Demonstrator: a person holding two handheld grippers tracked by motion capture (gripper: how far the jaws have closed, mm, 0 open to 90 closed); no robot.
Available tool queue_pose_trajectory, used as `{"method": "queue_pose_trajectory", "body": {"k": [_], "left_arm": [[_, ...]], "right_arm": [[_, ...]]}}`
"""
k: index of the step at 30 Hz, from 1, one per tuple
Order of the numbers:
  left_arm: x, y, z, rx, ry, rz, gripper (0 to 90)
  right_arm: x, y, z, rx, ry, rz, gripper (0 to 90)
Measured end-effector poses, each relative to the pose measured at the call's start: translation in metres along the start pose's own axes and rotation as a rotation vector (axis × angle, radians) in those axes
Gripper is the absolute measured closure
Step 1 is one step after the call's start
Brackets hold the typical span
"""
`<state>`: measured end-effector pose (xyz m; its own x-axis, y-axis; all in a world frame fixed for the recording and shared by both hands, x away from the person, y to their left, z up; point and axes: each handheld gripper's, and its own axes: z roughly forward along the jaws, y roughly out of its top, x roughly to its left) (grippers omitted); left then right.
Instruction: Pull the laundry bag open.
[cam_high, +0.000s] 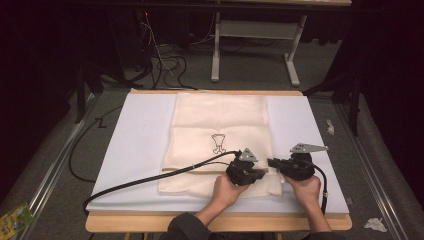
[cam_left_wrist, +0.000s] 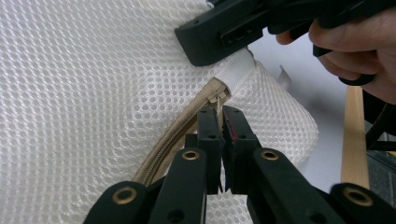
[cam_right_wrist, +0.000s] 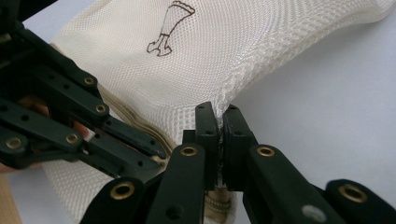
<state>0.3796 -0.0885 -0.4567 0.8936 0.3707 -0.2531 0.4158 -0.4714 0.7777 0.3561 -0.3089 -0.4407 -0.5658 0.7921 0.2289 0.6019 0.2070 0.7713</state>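
Left gripper (cam_left_wrist: 220, 116) clamps the zipper pull (cam_left_wrist: 217, 100); right gripper (cam_right_wrist: 218, 122) clamps the mesh bag (cam_right_wrist: 196, 60) edge.

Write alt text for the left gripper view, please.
The left tongs are shut on the zipper pull of a white mesh laundry bag, at the end of its beige zipper. Just above, the right tongs, held in a hand, clamp the bag's edge beside the zipper end.
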Motion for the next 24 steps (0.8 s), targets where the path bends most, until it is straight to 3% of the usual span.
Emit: {"method": "queue_pose_trajectory", "body": {"k": [5, 10, 15, 17, 24], "left_arm": [[0.0023, 0.0034, -0.0081, 0.009, 0.039, 0.041, 86.9], [0.0068, 0.0033, -0.0066, 0.011, 0.030, 0.017, 86.9], [0.0032, 0.0043, -0.0093, 0.019, 0.035, 0.024, 86.9], [0.0056, 0.0048, -0.0078, 0.027, 0.026, 0.003, 86.8], [0.0033, 0.0026, -0.0099, 0.036, 0.052, 0.033, 86.9]], "right_arm": [[-0.0051, 0.0050, -0.0054, -0.005, -0.016, -0.005, 88.5], [-0.0050, 0.0063, -0.0033, 0.005, -0.033, -0.008, 88.5], [-0.0037, 0.0013, -0.0048, -0.008, -0.036, -0.003, 88.5], [-0.0054, 0.0003, -0.0040, -0.007, -0.034, 0.013, 88.5], [-0.0049, 0.0032, -0.0031, 0.019, -0.051, 0.004, 88.5]]}}
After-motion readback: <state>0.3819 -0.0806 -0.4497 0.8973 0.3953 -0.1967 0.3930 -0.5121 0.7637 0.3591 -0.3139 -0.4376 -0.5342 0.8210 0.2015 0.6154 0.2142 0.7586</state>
